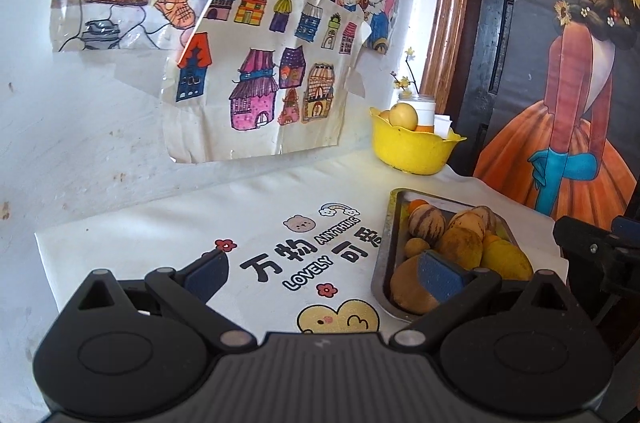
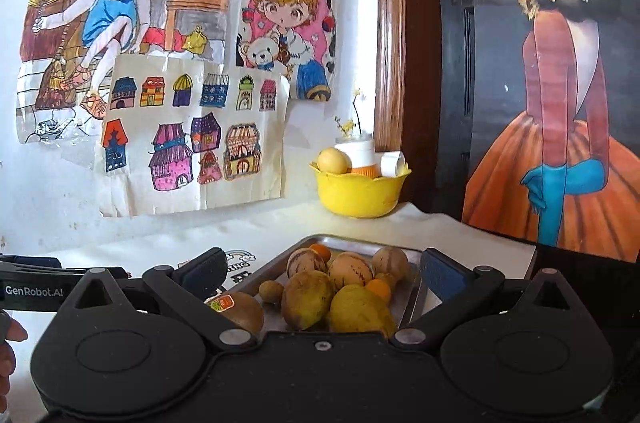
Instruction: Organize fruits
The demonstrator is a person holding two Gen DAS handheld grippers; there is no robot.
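The fruits point(image 2: 340, 287) lie heaped in a metal tray point(image 2: 412, 297) on the bench point(image 1: 160, 223), toward its right edge: two striped pale melons point(image 2: 350, 269), a brown-yellow mango point(image 2: 306, 299), a yellow mango point(image 2: 358, 309), a kiwi with a sticker point(image 2: 240, 311) at the near left corner of the tray, small orange fruits point(image 2: 378, 289) tucked between the larger ones, and a small brown round fruit point(image 2: 270, 291).

The right gripper point(image 2: 324, 273) hangs just above the near edge of the tray with its fingers point(image 2: 438, 275) spread wide, released and holding nothing; the heap shows between them. The left gripper point(image 1: 324, 275) is over the printed cloth beside the tray's left edge, its fingers point(image 1: 440, 275) likewise spread and empty, the right-hand finger overlapping the near left corner of the tray in its view.

At the bench's far right corner, against the wall, stands a yellow bowl point(image 2: 360, 195) holding a pale yellow round fruit point(image 2: 334, 161), a white and orange container point(image 2: 358, 155) and a small white item. Children's drawings point(image 2: 192, 135) hang on the wall behind the bench. A painted figure in an orange skirt point(image 2: 560, 163) stands to the right.
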